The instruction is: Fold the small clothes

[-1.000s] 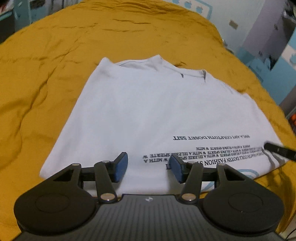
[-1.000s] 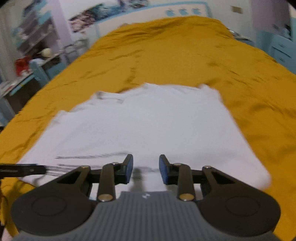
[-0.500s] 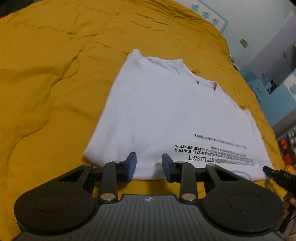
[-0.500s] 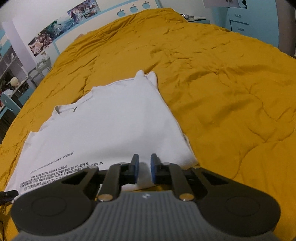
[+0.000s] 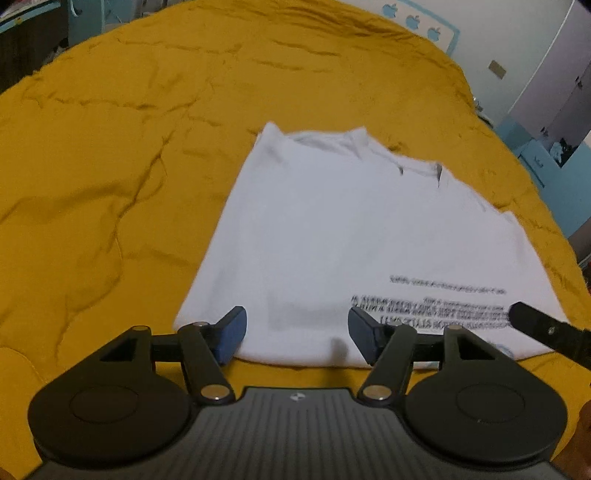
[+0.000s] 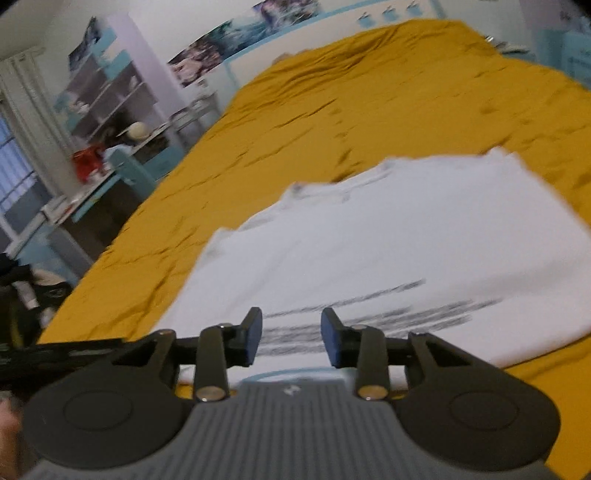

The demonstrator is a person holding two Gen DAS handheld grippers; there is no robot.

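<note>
Left wrist: white T-shirt (image 5: 332,236) print blurred, unreadable; mustard bedspread (image 5: 110,147) beneath.

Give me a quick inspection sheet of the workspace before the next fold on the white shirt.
Surface: yellow bedspread, wrinkled, covers the whole bed.
Job's things: white T-shirt, sleeves already folded in, lying flat, collar at the far end, printed text toward the near hem.
Clutter: nothing seen on the bedspread.
Grippers: left gripper over the near hem, jaws wide, just been opening, nothing between them; right gripper over the printed end, jaws apart, just been opening, nothing held.
Cables: nothing seen.
Surroundings: shelving unit and crowded desk beside the bed, posters on the wall.
</note>
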